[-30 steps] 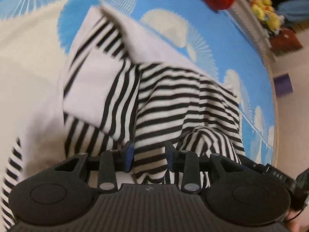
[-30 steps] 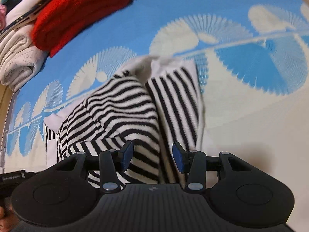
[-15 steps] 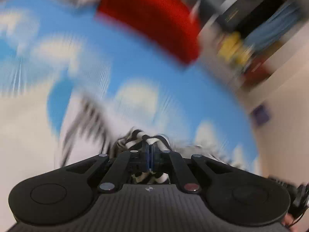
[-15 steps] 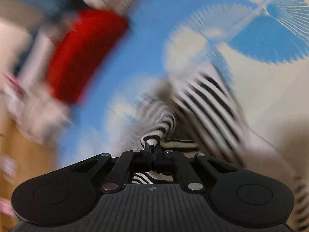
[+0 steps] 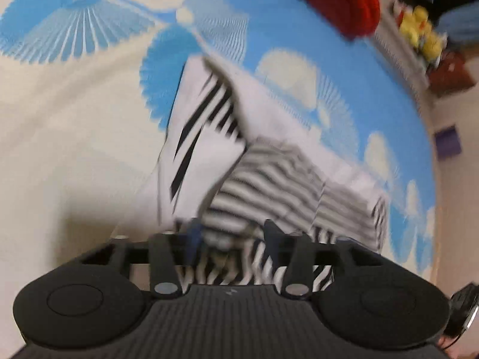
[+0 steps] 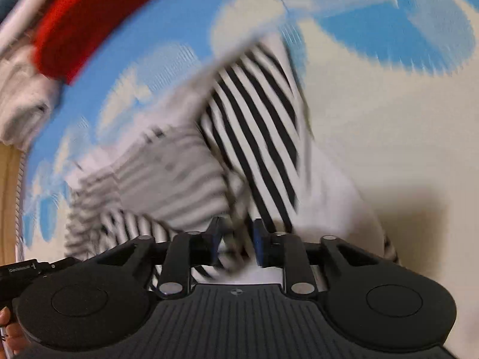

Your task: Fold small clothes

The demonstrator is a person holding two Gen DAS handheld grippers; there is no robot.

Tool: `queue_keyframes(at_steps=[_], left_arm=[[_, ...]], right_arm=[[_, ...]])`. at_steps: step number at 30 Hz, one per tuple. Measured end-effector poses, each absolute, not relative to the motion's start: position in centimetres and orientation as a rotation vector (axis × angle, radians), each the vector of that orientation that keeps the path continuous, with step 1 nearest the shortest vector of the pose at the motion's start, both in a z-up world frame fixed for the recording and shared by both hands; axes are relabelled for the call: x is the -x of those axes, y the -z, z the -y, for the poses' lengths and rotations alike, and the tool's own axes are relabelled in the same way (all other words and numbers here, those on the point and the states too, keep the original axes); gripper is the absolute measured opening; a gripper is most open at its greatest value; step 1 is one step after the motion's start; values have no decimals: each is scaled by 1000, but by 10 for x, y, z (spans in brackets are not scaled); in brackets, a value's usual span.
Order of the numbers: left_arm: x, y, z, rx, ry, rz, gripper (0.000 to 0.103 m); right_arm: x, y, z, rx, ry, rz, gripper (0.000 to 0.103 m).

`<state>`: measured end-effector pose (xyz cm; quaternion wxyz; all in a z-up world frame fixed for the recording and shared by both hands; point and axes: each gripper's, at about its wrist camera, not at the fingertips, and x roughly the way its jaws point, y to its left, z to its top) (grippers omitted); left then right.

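Now | black-and-white striped knit garment (image 5: 269, 176) lies partly folded on blue-and-cream fan-patterned cover (image 5: 74, 95) | left tongs (image 5: 230, 239) parted, cloth between, not gripped | right tongs (image 6: 235, 245) likewise released | fold looks laid; squaring left | red knit (image 6: 98, 15) stacked beyond

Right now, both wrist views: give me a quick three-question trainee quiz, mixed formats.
1. True or false: the left hand-held gripper is clamped shut on the striped garment.
2. The red folded item lies: A) under the garment B) farther back on the blue patterned sheet C) in the right hand-held gripper.
3. Fill in: the garment's stripes are black and ____.

Key: 1 false (fingers apart); 2 B; 3 white.
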<state>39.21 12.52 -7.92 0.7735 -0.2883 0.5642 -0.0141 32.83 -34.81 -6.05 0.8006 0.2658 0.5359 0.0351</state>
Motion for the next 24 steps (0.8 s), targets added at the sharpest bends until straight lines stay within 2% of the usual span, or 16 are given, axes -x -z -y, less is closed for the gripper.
queue_keyframes(at_steps=[1,3,5,6,7,8,11,13,15,16,18,19,20,21,24], left_arm=[[-393,80,-123,628,17,-1224,54],[-393,88,-123,648,-28,-1242,52],[-394,99,-125,660,-51,-1273,32],[-391,103,-130,663,-45,-1276,8],[-391,101,-132,668,-40,-1260,5],[-389,95,-134,674,-38,-1215,4],[-384,59,-139,675,33,-1044,3],[-379,45,-140,683,57,-988,3],[-378,51,-136,656,48,-1039,3],[-381,64,-131,612,34,-1128,3],[-382,94,-124,533,-44,-1304,3],[-381,102,-127,525,-83,-1352,5],[-380,107,-131,528,-124,-1373,5],[-378,104,-135,533,-144,-1355,5],[-381,70,-132,499,-89,-1178,7]], right_arm=[[-330,60,349,-582,-77,-1136,44],[-334,67,349,-598,-60,-1150,44],[-341,80,344,-617,-31,-1190,43],[-340,85,344,-632,-29,-1203,40],[-339,89,345,-657,-29,-1200,18],[-336,87,347,-704,-24,-1166,6],[-328,54,353,-826,-128,-949,5],[-323,37,358,-806,-162,-856,5],[-326,45,364,-744,-68,-959,5],[-328,61,367,-719,-10,-1065,5],[-327,93,367,-675,94,-1251,8],[-325,100,365,-662,125,-1285,13],[-323,100,361,-643,127,-1281,13],[-324,93,353,-587,118,-1267,14],[-326,57,337,-433,110,-1139,29]])
